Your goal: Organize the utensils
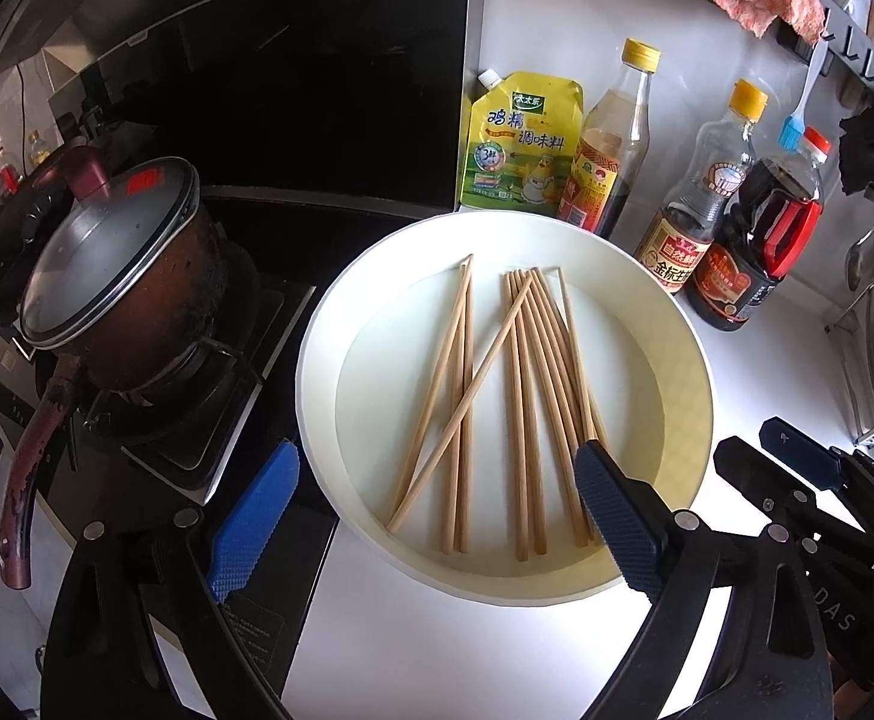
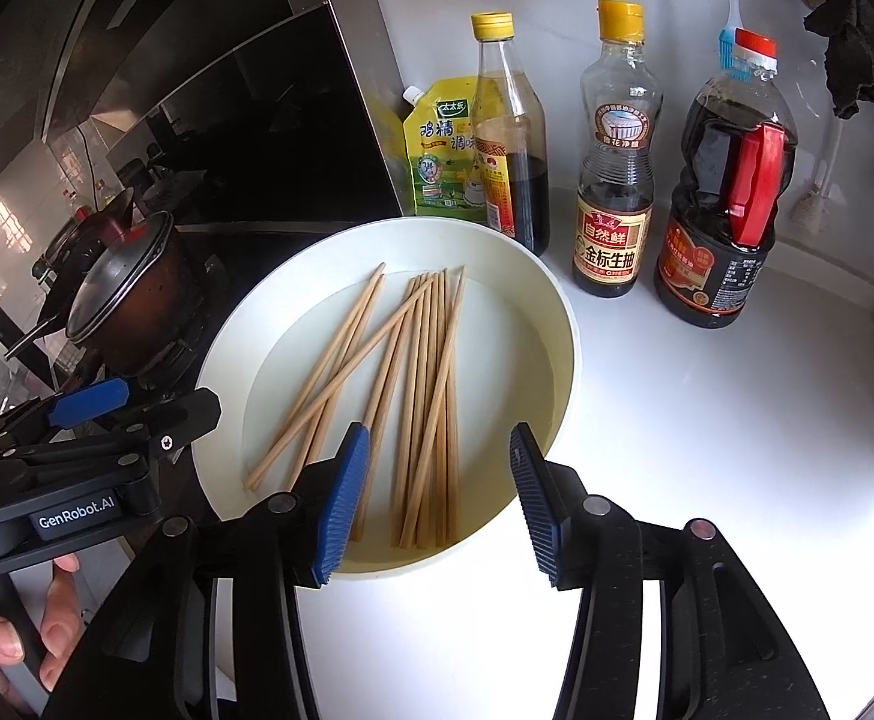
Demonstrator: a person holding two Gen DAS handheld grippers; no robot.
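Left wrist view showed one round white dish (image 1: 686, 360) on the white counter (image 1: 437, 648), and in it lay the chopsticks (image 1: 521, 408): about eleven wooden sticks, though the packed ones on the right overlap and the count is not certain. Three lay in a loose group on the left, one more crossed them on a slant, and the rest lay side by side. The left gripper (image 1: 437, 510) hung over the near rim with its jaws spread wide and released, one blue pad outside the dish toward the stove, the other over the sticks' near ends, gripping nothing.

From the right wrist view, the right gripper (image 2: 437, 498) stood over the near ends of the packed sticks, its jaws parted and clasping nothing.

Behind the dish stood three sauce bottles (image 2: 614, 180) and one yellow seasoning pouch (image 2: 437, 156). One lidded pot (image 1: 119, 276) sat on the stove (image 1: 209, 420).
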